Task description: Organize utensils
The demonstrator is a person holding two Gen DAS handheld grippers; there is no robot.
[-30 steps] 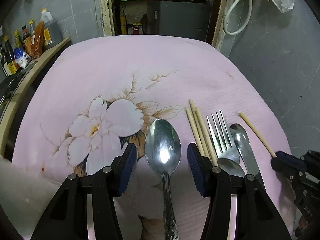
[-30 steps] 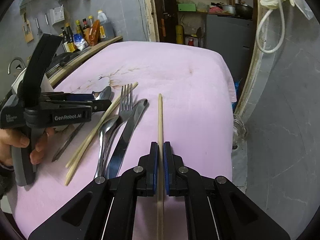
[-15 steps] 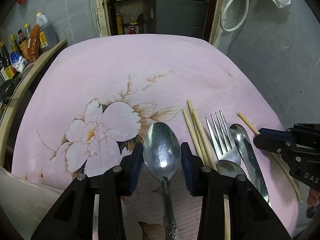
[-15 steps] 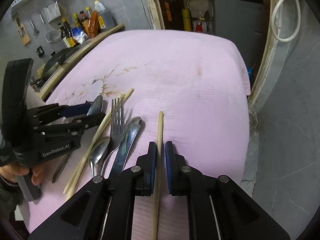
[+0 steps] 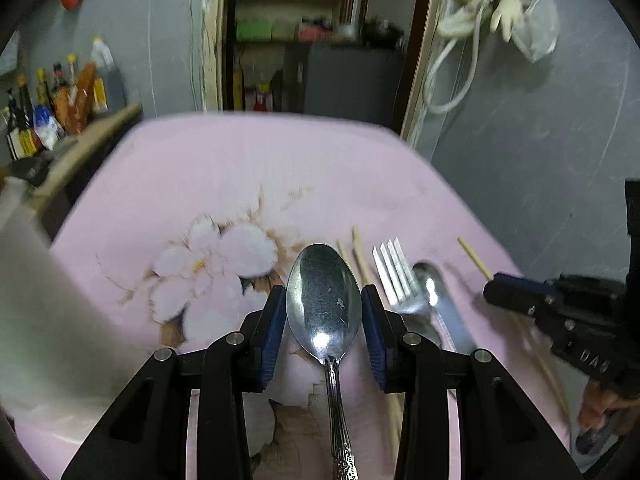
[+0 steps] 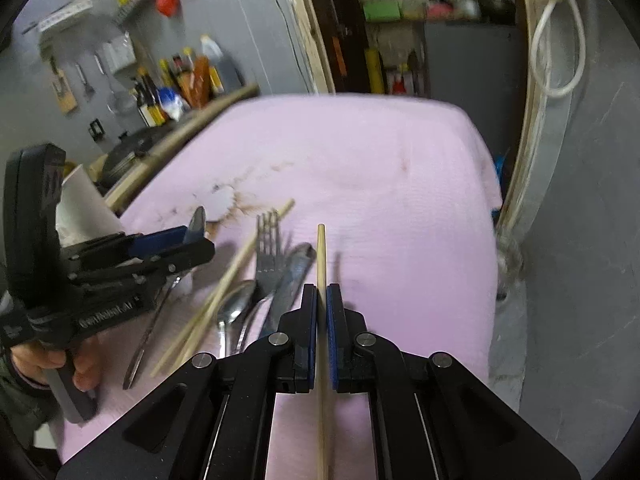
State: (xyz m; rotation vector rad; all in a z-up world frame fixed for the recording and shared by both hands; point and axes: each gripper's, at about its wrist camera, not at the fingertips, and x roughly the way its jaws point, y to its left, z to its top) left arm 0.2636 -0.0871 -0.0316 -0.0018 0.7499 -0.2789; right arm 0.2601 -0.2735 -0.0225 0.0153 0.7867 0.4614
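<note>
My left gripper (image 5: 324,316) has its blue-padded fingers (image 5: 274,336) closed against both edges of the bowl of a large silver metal spoon (image 5: 325,300) with an ornate patterned handle; the bowl points straight ahead of the tool and the handle runs back under it toward me. From the right wrist camera, I see the left gripper (image 6: 192,246) off to the left of my right tool, with the spoon's tip (image 6: 197,222) poking out past its pads.

My right gripper (image 6: 322,316) is nearly shut, its pads pinching a single pale wooden chopstick (image 6: 321,256) that lies along the tool's axis and sticks out ahead of the fingertips. In the left wrist view that gripper (image 5: 494,286) sits far to the right, with the chopstick's end (image 5: 474,258) protruding forward from it.

Between the two tools, on the pink floral cloth (image 5: 280,184), lie a pair of wooden chopsticks (image 5: 360,256) just right of my left gripper's right finger, then a silver four-tined fork (image 5: 394,268), then a shiny metal table knife (image 5: 434,292) beside it. In the right wrist view a smaller silver spoon (image 6: 236,306) rests partly under the fork (image 6: 269,248), left of my right fingers.
</note>
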